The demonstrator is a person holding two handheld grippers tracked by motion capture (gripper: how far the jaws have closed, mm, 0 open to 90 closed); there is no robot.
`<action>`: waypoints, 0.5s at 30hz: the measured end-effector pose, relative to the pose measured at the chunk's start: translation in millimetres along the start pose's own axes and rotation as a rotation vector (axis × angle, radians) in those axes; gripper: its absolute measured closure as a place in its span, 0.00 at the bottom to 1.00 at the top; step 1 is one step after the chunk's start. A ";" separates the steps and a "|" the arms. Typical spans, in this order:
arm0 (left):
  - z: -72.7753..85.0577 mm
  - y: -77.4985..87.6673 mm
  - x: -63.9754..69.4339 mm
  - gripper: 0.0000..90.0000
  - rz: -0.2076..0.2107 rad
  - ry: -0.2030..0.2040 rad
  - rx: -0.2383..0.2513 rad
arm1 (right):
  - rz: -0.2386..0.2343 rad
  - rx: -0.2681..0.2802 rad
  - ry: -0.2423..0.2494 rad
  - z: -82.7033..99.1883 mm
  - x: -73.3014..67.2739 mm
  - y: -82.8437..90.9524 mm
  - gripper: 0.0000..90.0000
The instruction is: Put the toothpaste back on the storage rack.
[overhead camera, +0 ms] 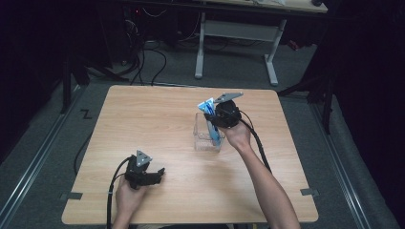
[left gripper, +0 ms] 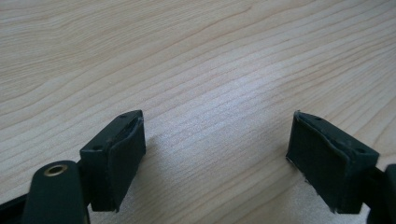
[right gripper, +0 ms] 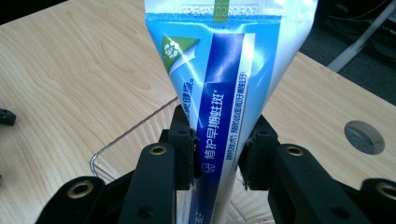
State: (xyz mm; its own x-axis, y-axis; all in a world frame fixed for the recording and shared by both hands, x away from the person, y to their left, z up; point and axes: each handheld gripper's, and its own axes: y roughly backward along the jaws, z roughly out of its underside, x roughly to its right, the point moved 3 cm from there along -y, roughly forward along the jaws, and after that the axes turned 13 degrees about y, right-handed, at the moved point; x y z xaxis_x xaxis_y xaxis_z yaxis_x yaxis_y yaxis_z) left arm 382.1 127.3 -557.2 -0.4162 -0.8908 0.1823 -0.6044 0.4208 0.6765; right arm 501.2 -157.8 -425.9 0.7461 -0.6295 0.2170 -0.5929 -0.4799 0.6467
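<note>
In the right gripper view the tube (right gripper: 219,93) runs off the top edge at its crimped end and its lower end is hidden behind the right claw (right gripper: 217,154), while the clear box (right gripper: 135,140) beneath shows just one rim and corner.

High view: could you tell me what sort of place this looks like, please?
Probably a lab or recording workspace: a wooden table on grey carpet, cables trailing across the floor, and a desk frame behind.
</note>
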 end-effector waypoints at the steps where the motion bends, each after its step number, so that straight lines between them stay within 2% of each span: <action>1: 0.0 0.1 0.0 0.22 0.000 -0.001 -0.001 | -0.001 -0.001 0.000 1.0 0.2 -0.9 0.78; 6: 0.0 0.0 0.0 0.22 0.000 0.000 0.000 | -0.007 -0.003 -0.010 5.0 -1.4 -3.9 0.77; 15: -0.1 0.0 -0.1 0.22 0.000 0.001 0.000 | -0.013 -0.013 0.014 2.4 -7.2 -5.7 0.77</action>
State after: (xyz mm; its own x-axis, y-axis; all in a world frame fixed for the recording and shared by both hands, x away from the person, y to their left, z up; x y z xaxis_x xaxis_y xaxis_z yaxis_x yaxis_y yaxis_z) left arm 382.2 127.4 -557.1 -0.4158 -0.8909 0.1827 -0.6044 0.4208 0.6765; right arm 498.5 -152.0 -432.9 0.7578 -0.6145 0.2192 -0.5796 -0.4798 0.6587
